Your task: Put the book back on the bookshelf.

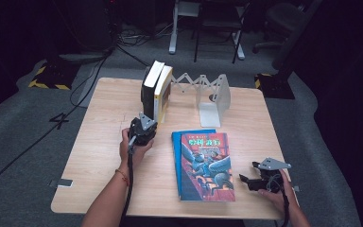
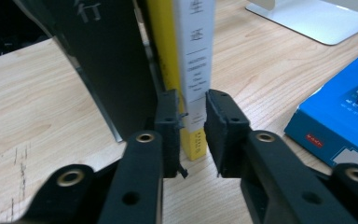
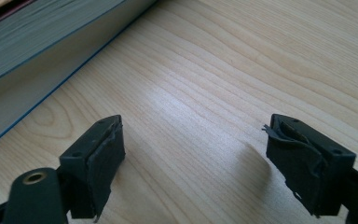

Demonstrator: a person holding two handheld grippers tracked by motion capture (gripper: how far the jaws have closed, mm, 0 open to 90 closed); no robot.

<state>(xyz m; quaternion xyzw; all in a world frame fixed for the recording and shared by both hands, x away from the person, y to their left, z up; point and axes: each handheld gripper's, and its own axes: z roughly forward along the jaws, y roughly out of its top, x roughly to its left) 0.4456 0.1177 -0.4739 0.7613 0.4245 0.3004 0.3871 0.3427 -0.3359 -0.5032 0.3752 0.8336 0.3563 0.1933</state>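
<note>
From the high view, a person's left hand (image 1: 131,147) holds the left gripper (image 1: 146,122) at the foot of two books standing upright near the back left of a wooden table (image 1: 99,142): a dark book (image 1: 147,90) on the left and a yellow book (image 1: 163,92) touching it on the right. Behind them an accordion-style bookend (image 1: 210,97) stretches to the right, its white plate standing apart from the books. A blue book (image 1: 203,165) (an illustrated cover, lying flat) sits near the table's front, with the right gripper (image 1: 246,180) held just beside its lower right corner and not touching it. In the left gripper view, the left gripper (image 2: 193,123) straddles the lower end of the yellow book's (image 2: 189,56) white spine, jaws close on either side; the left jaw touches the cover, while a thin gap shows at the right one, so whether it is truly clamped cannot be told. The dark book (image 2: 107,60) leans just to the left, the blue book (image 2: 340,121) lies off to the right, and the bookend's base (image 2: 317,18) shows at top right. In the right gripper view, the right gripper (image 3: 193,154) has its jaws wide apart over bare wood, holding nothing, with the blue book's page edge (image 3: 42,51) near at upper left.
</note>
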